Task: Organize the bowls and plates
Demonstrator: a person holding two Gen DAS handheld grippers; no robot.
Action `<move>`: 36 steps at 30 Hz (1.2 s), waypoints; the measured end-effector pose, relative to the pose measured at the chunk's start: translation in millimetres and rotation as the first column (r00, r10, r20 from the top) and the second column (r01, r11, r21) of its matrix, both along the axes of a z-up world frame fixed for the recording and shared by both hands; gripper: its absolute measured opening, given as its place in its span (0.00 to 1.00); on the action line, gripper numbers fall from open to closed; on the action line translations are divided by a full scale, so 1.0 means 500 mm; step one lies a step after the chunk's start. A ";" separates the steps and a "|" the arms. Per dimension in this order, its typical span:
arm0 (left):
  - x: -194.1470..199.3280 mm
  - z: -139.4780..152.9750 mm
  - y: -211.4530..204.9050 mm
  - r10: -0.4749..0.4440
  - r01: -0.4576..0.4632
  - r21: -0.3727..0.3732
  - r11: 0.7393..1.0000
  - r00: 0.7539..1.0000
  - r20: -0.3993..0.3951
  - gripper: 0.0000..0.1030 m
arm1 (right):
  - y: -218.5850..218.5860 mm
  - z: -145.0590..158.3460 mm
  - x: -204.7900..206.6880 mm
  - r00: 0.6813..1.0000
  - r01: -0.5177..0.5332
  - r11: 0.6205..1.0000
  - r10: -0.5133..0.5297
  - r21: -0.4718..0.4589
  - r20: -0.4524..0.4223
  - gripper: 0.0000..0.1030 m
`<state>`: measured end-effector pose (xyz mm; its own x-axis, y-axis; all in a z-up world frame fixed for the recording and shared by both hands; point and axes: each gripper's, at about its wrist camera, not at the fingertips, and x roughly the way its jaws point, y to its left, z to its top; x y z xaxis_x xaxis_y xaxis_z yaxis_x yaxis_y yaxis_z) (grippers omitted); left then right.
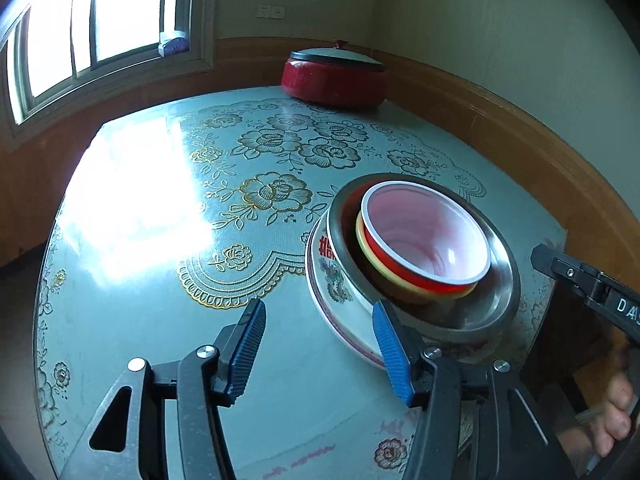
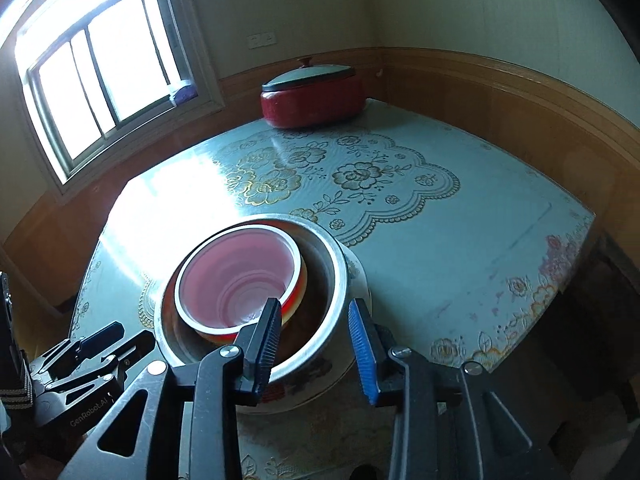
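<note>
A nested stack sits toward the near right part of the pale blue floral-patterned table: a red plastic bowl with a white rim rides inside a yellow-edged bowl, both inside a wide stainless steel basin, which rests on a white ceramic plate with red characters and a painted dragon. In the left wrist view the stack lies at about two o'clock from the left gripper, whose blue-padded jaws stand fairly wide with nothing between them; its right pad overlaps the plate's near rim in the picture, though contact cannot be told. In the right wrist view the right gripper has its jaws moderately apart, straddling the near wall of the steel basin, and the pads do not appear to press on it.

The stack looks off-centre: the red bowl leans toward ten o'clock in the basin, and the basin overhangs the plate. A nudge from either pad while pulling away could slide the basin across the glazed plate or tip the light plastic bowls. The stack also sits near the table's near edge, so a push toward six o'clock risks dropping it. A red lidded pot at twelve o'clock is well apart and no hazard
</note>
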<state>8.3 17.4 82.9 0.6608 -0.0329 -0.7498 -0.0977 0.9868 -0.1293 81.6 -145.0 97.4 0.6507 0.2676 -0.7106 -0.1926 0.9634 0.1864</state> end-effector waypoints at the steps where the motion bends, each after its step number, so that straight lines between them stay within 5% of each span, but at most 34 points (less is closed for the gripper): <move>1: -0.006 0.000 0.002 -0.019 0.019 0.010 1.000 1.000 0.005 0.61 | 0.006 -0.004 -0.017 1.000 0.028 0.999 -0.028 -0.016 0.012 0.35; 14: -0.045 -0.003 0.007 -0.209 0.209 0.023 0.978 0.977 0.038 0.71 | 0.061 -0.074 -0.123 0.976 0.211 0.975 -0.215 -0.072 -0.044 0.37; 36: -0.047 0.008 0.016 -0.279 0.279 0.018 0.960 0.956 0.085 0.74 | 0.085 -0.059 -0.129 0.962 0.273 0.959 -0.274 -0.081 -0.012 0.37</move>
<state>-15.3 25.3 87.0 0.6880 -0.2208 -0.6913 0.1930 0.9739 -0.1190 17.1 -102.5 67.8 0.6747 0.0249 -0.7377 0.0836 0.9904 0.1100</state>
